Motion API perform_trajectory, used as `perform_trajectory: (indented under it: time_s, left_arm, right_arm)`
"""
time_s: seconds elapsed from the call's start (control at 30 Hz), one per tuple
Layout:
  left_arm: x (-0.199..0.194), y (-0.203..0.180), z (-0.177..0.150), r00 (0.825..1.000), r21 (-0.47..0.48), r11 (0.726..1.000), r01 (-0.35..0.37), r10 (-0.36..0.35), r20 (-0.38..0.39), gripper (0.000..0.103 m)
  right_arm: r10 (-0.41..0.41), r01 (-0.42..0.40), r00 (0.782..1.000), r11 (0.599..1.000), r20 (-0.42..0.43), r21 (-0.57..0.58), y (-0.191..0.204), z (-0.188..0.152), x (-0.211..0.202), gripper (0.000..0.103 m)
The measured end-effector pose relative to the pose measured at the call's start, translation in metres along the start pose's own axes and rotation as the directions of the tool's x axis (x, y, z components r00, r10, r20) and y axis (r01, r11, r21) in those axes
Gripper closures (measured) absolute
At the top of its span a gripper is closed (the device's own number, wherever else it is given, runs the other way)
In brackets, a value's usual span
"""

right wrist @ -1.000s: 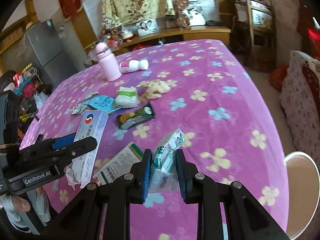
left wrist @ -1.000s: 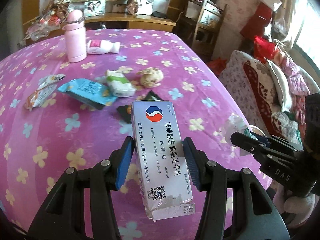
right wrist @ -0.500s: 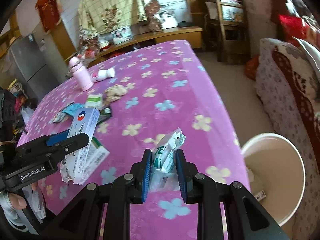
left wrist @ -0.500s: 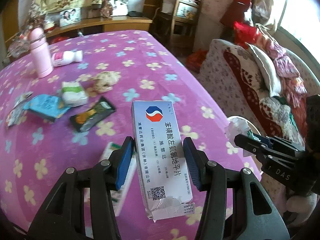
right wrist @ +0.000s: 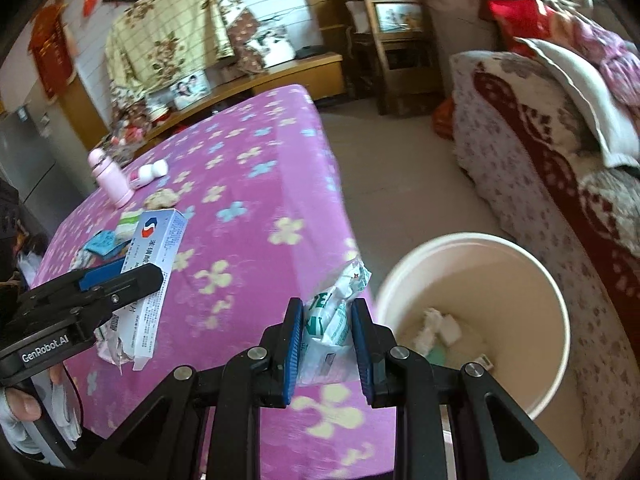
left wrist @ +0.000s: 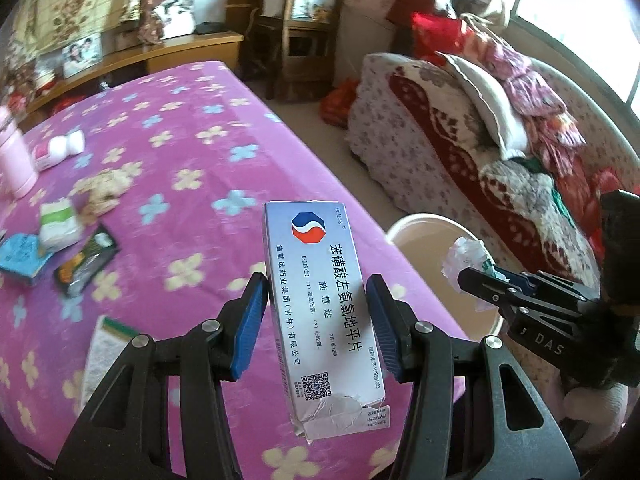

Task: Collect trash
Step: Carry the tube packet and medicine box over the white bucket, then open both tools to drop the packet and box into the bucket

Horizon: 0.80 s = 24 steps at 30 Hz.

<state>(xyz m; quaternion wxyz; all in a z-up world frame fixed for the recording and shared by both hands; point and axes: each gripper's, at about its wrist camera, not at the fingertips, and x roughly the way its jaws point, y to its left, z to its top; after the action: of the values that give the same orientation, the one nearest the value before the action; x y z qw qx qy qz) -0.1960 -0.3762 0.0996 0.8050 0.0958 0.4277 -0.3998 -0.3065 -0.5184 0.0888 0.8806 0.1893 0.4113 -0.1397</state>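
The right gripper point(right wrist: 326, 338) clamps a crumpled wrapper point(right wrist: 334, 308) and the left gripper point(left wrist: 316, 320) grips a medicine box point(left wrist: 320, 308), both probably near release, needing carrying over the bin point(right wrist: 556, 312).

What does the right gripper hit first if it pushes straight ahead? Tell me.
Probably the table edge: the right gripper, shut on a wrapper, points over the purple corner, with the bucket just to its right. Depth is unclear, so it may pass above the cloth.

Daylight came through a window point(left wrist: 624, 52) at right. Patterned sofa point(right wrist: 560, 168) stood heaped with cushions; wooden shelf unit point(right wrist: 394, 36) against far wall; floor point(right wrist: 396, 176) pale, bare.
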Motion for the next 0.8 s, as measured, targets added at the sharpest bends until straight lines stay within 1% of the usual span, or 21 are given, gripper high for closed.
perform_trajectory:
  time_s: [0.17,0.4,0.6,0.8]
  left_arm:
    - [0.019,-0.028,0.006,0.999,0.031,0.999,0.035,-0.034,-0.028,0.054]
    - [0.04,-0.06,0.018,0.996,0.052,0.996,0.07,-0.067,-0.052,0.054]
    - [0.059,-0.082,0.023,0.991,0.058,0.993,0.106,-0.101,-0.084,0.054]
    - [0.074,-0.1,0.028,0.985,0.06,0.987,0.15,-0.144,-0.092,0.053]
  right_arm:
    - [-0.028,0.028,1.0,0.998,-0.005,0.049,-0.033,-0.007,-0.003,0.08]
    - [-0.069,0.07,0.997,0.993,-0.019,0.09,-0.066,-0.014,-0.004,0.08]
    - [-0.087,0.09,0.996,0.987,-0.028,0.134,-0.093,-0.019,-0.003,0.08]
    - [-0.103,0.108,0.994,0.978,-0.035,0.177,-0.115,-0.022,0.0,0.08]
